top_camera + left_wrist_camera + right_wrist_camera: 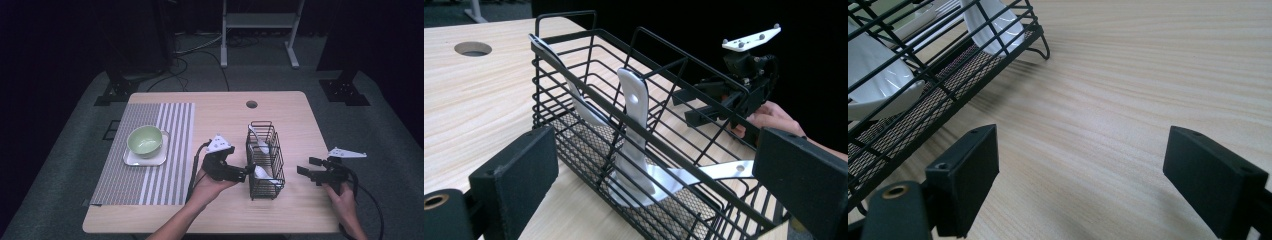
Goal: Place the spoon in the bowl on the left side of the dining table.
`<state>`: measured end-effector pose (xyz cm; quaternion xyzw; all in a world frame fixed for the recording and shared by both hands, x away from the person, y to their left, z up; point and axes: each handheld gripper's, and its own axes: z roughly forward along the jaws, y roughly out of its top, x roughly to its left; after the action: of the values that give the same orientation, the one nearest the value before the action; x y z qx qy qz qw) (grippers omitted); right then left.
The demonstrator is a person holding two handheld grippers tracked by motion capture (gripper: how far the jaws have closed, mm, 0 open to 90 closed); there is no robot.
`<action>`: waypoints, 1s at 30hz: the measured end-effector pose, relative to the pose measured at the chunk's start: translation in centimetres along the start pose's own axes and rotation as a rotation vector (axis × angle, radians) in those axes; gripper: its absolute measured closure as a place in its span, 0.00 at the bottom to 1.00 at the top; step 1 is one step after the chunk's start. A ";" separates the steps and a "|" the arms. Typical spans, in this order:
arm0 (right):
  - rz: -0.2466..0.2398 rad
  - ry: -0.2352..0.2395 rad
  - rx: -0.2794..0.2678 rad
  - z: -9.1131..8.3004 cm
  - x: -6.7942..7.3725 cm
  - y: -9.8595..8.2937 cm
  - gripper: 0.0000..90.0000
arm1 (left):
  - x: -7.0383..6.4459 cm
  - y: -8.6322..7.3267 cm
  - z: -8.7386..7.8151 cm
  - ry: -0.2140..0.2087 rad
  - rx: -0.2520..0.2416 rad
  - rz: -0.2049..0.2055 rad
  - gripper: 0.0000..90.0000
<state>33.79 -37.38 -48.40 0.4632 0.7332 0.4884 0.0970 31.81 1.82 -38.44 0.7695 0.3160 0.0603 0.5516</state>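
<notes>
Claws both gape empty: left claw (244, 173) at the black wire basket's (265, 150) nine o'clock, likely needing a white ceramic spoon (634, 145) next, right claw (306, 166) at three.

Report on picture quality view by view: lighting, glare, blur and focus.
High view: the table is evenly lit, the surroundings fall to near black, and detail is soft. Left gripper view: the wire basket is sharp, the near jaws of the left hand-held gripper blur, and the white spoons show mild sheen. Right gripper view: the wood grain is crisp mid-frame and the basket corner casts a soft shadow.
</notes>
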 end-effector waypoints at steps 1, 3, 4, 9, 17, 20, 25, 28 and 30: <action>0.000 0.000 0.000 0.0 0.0 0.0 0.15 | 0.0 0.0 0.1 -0.001 -0.004 -0.003 0.04; 0.000 0.001 -0.001 0.0 0.0 0.0 0.15 | 0.0 0.1 0.3 0.000 -0.002 -0.003 0.04; 0.000 0.001 -0.001 0.0 0.0 0.0 0.15 | 0.0 0.2 0.3 -0.001 -0.003 -0.005 0.04; 0.000 0.003 0.000 0.0 0.0 0.0 0.15 | -0.1 0.4 0.8 0.003 0.007 -0.004 0.05; 0.001 0.006 -0.001 0.0 0.0 0.0 0.15 | -0.2 0.9 1.5 0.007 0.002 0.002 0.09; 0.002 0.007 -0.001 0.0 0.0 0.0 0.15 | -0.3 1.0 1.8 0.015 0.004 0.002 0.09; 0.003 0.010 -0.004 -0.1 0.0 0.0 0.15 | -0.1 1.1 2.3 0.026 -0.001 -0.009 0.14; 0.003 0.013 -0.006 -0.1 0.0 0.0 0.15 | 0.0 1.1 2.5 0.036 -0.001 -0.010 0.23; 0.003 0.013 -0.006 -0.1 0.0 0.0 0.15 | 0.0 1.2 2.6 0.047 -0.006 -0.006 0.24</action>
<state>33.75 -37.46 -48.37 0.4609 0.7315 0.4938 0.0929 33.45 -0.52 -38.36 0.7653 0.3311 0.0778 0.5465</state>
